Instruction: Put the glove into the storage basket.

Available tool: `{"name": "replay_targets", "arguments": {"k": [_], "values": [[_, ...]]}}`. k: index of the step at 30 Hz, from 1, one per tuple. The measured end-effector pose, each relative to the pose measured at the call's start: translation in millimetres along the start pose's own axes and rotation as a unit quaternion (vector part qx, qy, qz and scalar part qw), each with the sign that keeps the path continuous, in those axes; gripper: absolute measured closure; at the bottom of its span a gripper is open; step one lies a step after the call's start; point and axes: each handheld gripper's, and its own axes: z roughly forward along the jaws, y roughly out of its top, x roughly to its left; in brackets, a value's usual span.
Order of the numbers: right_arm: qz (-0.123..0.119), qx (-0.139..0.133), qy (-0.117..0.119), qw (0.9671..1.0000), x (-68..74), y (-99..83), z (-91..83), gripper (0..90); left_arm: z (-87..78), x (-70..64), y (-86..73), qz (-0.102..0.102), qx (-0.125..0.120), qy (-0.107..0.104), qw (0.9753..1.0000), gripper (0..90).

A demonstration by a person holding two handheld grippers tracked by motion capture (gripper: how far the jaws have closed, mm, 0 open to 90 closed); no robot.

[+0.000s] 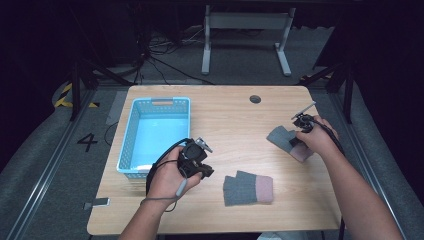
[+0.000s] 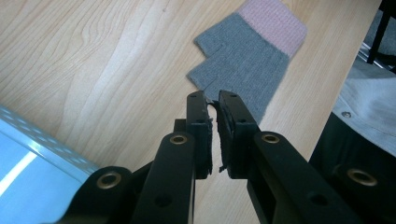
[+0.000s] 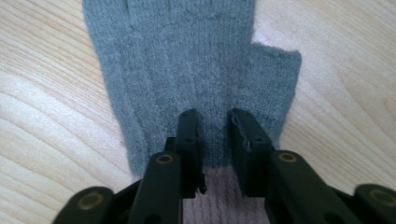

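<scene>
Gloves are the business here, two grey fingerless ones with pink cuffs on the wooden table [image 1: 230,120], with a light blue plastic basket [image 1: 131,131] standing at the left, seemingly where they belong. One glove [image 1: 248,189] lies flat near the front edge, just beside the left gripper [image 1: 206,172], whose jaws stand nearly closed on nothing and hang above the wood short of its finger end. The other glove [image 3: 187,70] lies over at the right, and the right gripper [image 3: 213,122] is down on it where grey meets pink, jaws a narrow gap apart and straddling the knit without yet pinching it. From where I stand, a good pick means pressing down so both jaws gather a proper fold of wool near the cuff, squeezing fully, then lifting straight up so the glove hangs free before it crosses to the basket.
</scene>
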Motion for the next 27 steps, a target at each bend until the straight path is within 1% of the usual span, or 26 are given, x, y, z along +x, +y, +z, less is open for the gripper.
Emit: {"name": "replay_targets", "arguments": {"k": [2, 6, 10, 12, 13, 15, 20, 22, 23, 24, 27], "values": [[0.002, -0.003, -0.002, 1.0, 0.0, -0.6, -0.2, 78.1, 0.0, 0.0, 0.0, 0.0, 0.0, 0.0, 1.0, 83.4], [0.007, -0.013, 0.003, 0.9999, -0.2, -2.6, -1.6, 80.2, 0.4, 0.5, 0.0, -0.002, 0.0, -0.001, 1.0, 83.5], [0.005, -0.02, 0.004, 0.9998, -0.4, -4.3, -4.8, 82.3, 0.9, 0.8, 0.3, -0.003, 0.001, -0.001, 1.0, 83.6], [0.0, -0.026, 0.006, 0.9997, -0.4, -5.0, -8.0, 84.3, 1.0, 1.0, 0.2, -0.002, 0.001, -0.001, 1.0, 83.6], [0.001, -0.026, 0.005, 0.9996, 0.4, -5.4, -9.8, 84.4, 0.9, 1.0, 0.2, -0.002, 0.0, 0.0, 1.0, 83.6], [-0.003, -0.03, 0.006, 0.9995, 0.7, -6.5, -12.7, 84.5, 0.8, 0.6, 0.3, -0.003, 0.001, -0.001, 1.0, 83.6], [-0.007, -0.04, 0.007, 0.9992, 2.3, -9.8, -21.2, 84.6, 0.9, 0.4, 0.5, -0.001, 0.0, -0.001, 1.0, 83.6], [-0.009, -0.046, 0.006, 0.9989, 3.3, -11.1, -25.8, 84.6, 1.1, 0.7, 0.8, -0.001, -0.001, -0.003, 1.0, 83.6], [-0.013, -0.05, 0.007, 0.9986, 4.8, -12.1, -31.9, 84.6, 1.1, 0.8, 1.0, 0.0, 0.0, -0.003, 1.0, 83.6], [-0.013, -0.05, 0.007, 0.9986, 4.8, -12.1, -31.9, 84.6, 1.2, 0.9, 1.2, 0.0, 0.0, -0.003, 1.0, 83.6], [-0.019, -0.057, 0.006, 0.9982, 7.9, -13.6, -41.0, 84.6, 1.7, 0.7, 2.0, 0.001, 0.001, -0.005, 1.0, 83.6]]}}
